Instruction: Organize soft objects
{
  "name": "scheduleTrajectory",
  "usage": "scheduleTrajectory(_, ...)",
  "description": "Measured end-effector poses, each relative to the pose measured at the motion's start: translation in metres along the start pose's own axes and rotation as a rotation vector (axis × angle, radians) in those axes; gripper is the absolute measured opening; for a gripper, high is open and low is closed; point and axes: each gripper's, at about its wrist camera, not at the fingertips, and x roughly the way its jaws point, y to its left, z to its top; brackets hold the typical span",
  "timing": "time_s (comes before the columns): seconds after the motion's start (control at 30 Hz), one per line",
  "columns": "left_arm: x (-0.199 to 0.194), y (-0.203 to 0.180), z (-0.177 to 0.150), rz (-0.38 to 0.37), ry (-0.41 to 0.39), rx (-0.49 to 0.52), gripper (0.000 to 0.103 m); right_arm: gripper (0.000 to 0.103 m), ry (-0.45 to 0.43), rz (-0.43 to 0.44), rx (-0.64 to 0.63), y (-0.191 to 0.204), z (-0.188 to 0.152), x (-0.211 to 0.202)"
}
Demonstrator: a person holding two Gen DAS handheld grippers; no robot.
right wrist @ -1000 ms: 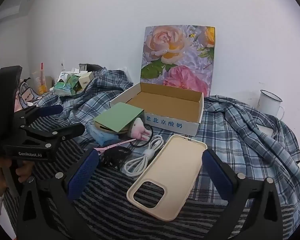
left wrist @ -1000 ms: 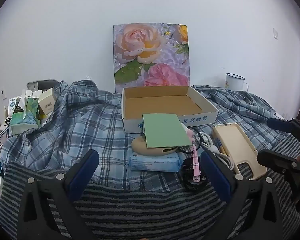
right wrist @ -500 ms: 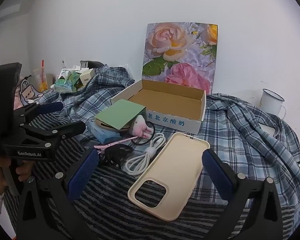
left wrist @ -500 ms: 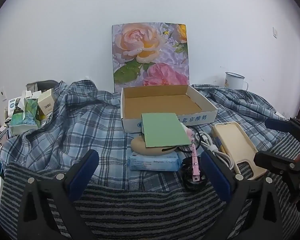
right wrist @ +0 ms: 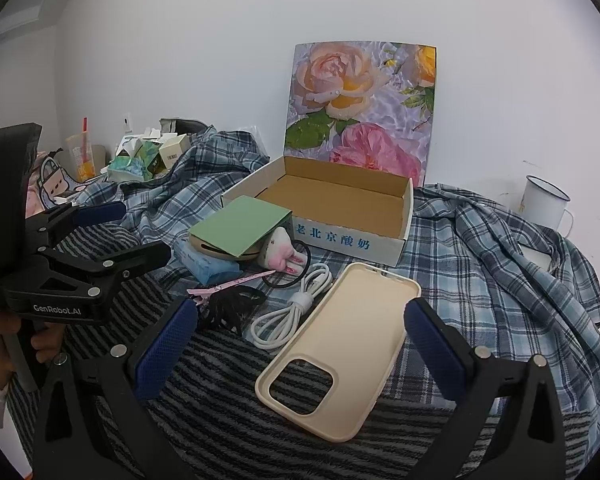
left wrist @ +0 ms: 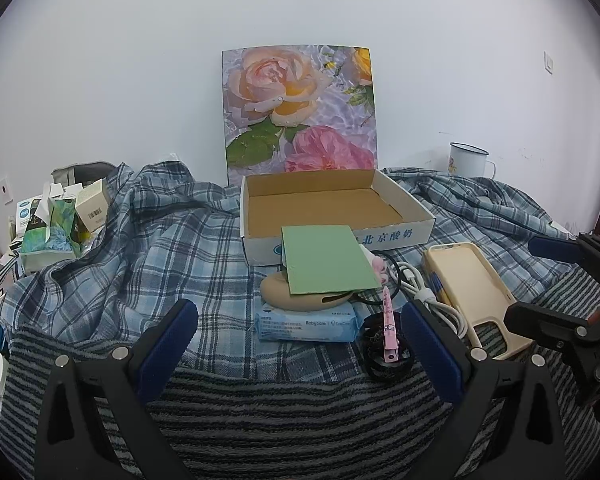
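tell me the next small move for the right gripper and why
Probably ease the open right gripper down around the phone case: it lies flat directly between the fingers, nearest of the loose items, and the cardboard box behind it sits empty.

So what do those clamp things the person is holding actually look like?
Each gripper, left and right, is matte black plastic with two angled fingers, silver bolts and dark blue ribbed pads. The left one reads "GenRobot.AI" in white. A bare hand holds its handle.

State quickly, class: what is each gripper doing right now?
Left gripper: open, holding nothing.
Right gripper: open, holding nothing.
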Motion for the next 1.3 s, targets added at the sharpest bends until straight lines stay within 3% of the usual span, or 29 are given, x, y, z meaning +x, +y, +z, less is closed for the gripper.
scheduleTrajectory(1.3,0.0029,-0.0002,-0.0040,-0.003,0.010,0.000,0.103,0.103,0.009,-0.010,-0.012,0.0005,-0.0010,0.0032)
